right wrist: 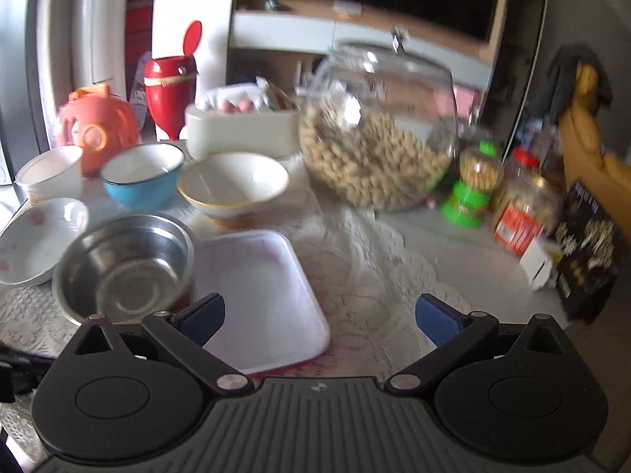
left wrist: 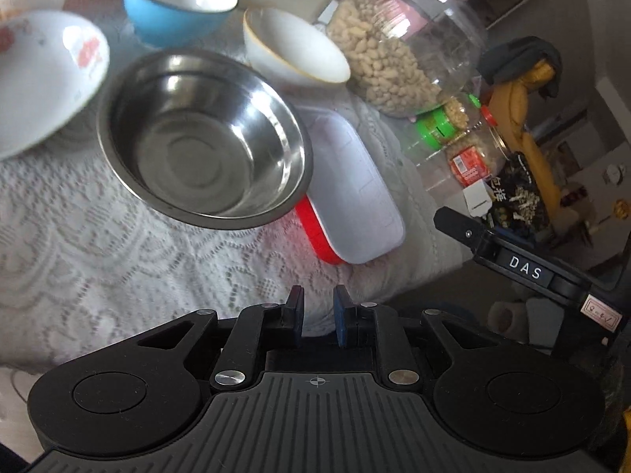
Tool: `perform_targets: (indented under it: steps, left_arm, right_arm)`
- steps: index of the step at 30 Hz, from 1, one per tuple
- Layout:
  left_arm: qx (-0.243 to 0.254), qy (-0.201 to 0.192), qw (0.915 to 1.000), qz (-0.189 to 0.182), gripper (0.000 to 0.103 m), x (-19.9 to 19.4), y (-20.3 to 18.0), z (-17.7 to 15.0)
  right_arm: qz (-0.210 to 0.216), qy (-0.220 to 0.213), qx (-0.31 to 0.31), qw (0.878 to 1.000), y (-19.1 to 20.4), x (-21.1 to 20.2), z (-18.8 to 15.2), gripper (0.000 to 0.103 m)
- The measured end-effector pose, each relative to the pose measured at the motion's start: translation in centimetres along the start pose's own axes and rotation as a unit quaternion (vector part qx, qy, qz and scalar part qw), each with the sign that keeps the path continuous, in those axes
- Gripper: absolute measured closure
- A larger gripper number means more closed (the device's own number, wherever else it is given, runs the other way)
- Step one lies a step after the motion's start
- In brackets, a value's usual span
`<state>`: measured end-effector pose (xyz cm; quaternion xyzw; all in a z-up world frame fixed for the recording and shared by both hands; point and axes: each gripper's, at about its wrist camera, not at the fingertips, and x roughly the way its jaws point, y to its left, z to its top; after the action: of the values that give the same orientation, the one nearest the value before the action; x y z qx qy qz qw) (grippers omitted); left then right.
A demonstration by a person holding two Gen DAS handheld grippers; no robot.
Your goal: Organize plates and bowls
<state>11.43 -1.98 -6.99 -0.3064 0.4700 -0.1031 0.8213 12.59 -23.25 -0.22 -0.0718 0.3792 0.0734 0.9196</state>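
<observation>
Steel bowl (left wrist: 205,142) sits w/ one edge up on red-rimmed tray (left wrist: 355,197), near table's front edge; prob light, stiff, slick, so pinch the thin rim. Ceramic bowls behind it look heavier & chip-prone. Left gripper (left wrist: 318,317) nearly closed, empty; right gripper (right wrist: 319,321) wide apart, empty
</observation>
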Motion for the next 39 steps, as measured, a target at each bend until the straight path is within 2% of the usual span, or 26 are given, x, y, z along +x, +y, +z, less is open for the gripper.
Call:
perform_targets:
  steps: [3,6,8,12,14,16,18,23,26,28,31,33,35,37,39]
  left_arm:
    - [-0.059,0.007,0.9981,-0.017,0.084,2.6,0.7,1.1]
    - [-0.078,-0.005,0.9968,-0.019,0.084,4.2,0.4,2.1]
    - [-0.056,-0.015,0.9983,0.0,0.084,4.9,-0.3,2.8]
    - [-0.01,-0.015,0.9994,0.029,0.084,6.0,-1.5,3.3]
    - [0.002,-0.004,0.9995,0.03,0.085,6.8,-2.0,3.5]
    - [0.023,-0.005,0.9992,0.033,0.078,7.4,-2.9,3.9]
    - [0.046,-0.012,0.9984,0.031,0.073,8.0,-4.0,4.5]
    - [0.086,-0.022,0.996,0.009,0.073,10.8,-6.0,6.2]
    - [0.108,-0.008,0.9938,-0.025,0.078,12.5,-6.7,6.9]
    - [0.1,0.005,0.9932,-0.059,0.077,12.0,-6.4,7.2]
    - [0.12,-0.01,0.989,-0.086,0.077,8.3,-5.6,7.3]
    - [0.13,-0.02,0.9883,-0.076,0.077,5.2,-4.4,7.5]
    - [0.131,-0.028,0.9897,-0.049,0.077,2.2,-2.5,8.1]
    - [0.139,-0.046,0.9892,0.001,0.077,-0.3,-0.3,8.5]
    - [0.14,-0.075,0.9854,0.062,0.077,-2.9,2.4,8.6]
  right_arm:
    - [0.042,0.054,0.029,0.997,-2.4,3.4,0.7,0.001]
    - [0.082,0.083,0.056,0.992,-3.3,6.4,1.3,0.0]
    - [0.11,0.096,0.074,0.986,-3.6,8.3,1.8,0.002]
    - [0.148,0.142,0.108,0.973,-4.1,12.3,2.3,0.017]
    - [0.184,0.176,0.133,0.958,-4.3,13.9,2.0,0.023]
    - [0.22,0.194,0.159,0.943,-4.8,14.7,1.7,0.024]
    - [0.213,0.182,0.165,0.946,-5.3,14.4,1.9,0.023]
    - [0.186,0.149,0.204,0.95,-8.9,13.5,2.6,0.023]
    - [0.149,0.148,0.223,0.952,-10.5,14.0,2.1,0.023]
    - [0.116,0.134,0.217,0.96,-10.6,13.5,1.9,0.023]
    - [0.089,0.076,0.171,0.978,-9.4,11.0,2.8,0.02]
    - [0.096,0.033,0.145,0.984,-7.8,8.8,3.9,0.016]
    - [0.121,0.012,0.117,0.986,-5.3,7.4,5.0,0.014]
    - [0.154,0.018,0.098,0.983,-2.6,7.3,5.5,0.013]
    - [0.189,0.047,0.09,0.977,0.8,8.2,5.7,0.013]
